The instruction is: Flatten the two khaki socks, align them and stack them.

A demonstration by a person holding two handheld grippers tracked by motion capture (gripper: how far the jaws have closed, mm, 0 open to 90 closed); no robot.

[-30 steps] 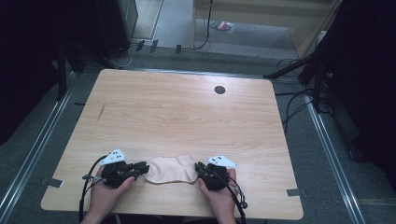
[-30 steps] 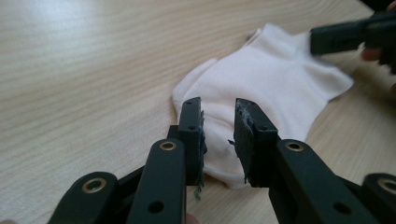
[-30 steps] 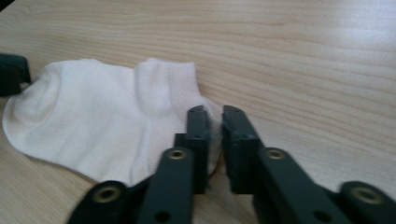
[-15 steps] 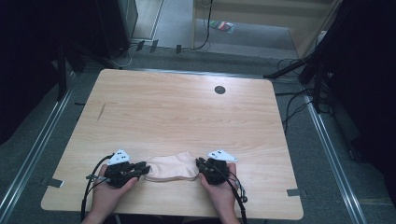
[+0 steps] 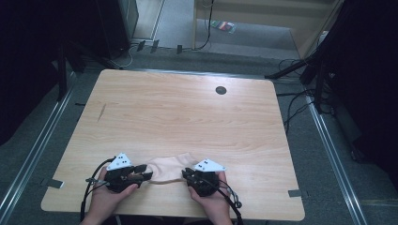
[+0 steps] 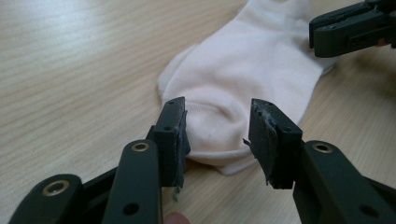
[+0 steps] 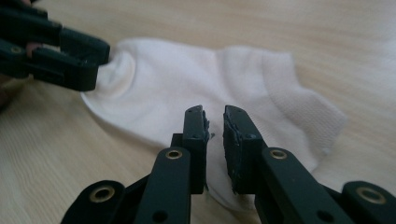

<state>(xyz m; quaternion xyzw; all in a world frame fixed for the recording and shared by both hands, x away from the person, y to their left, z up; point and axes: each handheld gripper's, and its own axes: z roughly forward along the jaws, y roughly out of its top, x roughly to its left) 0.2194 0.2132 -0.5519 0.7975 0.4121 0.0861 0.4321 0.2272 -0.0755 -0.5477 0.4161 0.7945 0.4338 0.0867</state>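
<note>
A pale sock lies flat on the wooden table near its front edge, between my two grippers. My left gripper is at the sock's left end. In the left gripper view its jaws stand apart around the rounded end of the sock, clear of the cloth; they have just been opening. My right gripper is at the other end. Its jaws have just been closing to a narrow slit over the edge of the sock, with no cloth pinched between the pads.
A small black round hole sits in the far part of the table, and a dark streak marks its left side. Cables trail on the floor to the right. Metal rails run along both sides of the table.
The left gripper's jaws have spread wider at the sock's end. The right gripper has shifted a little to the left, onto the sock.
</note>
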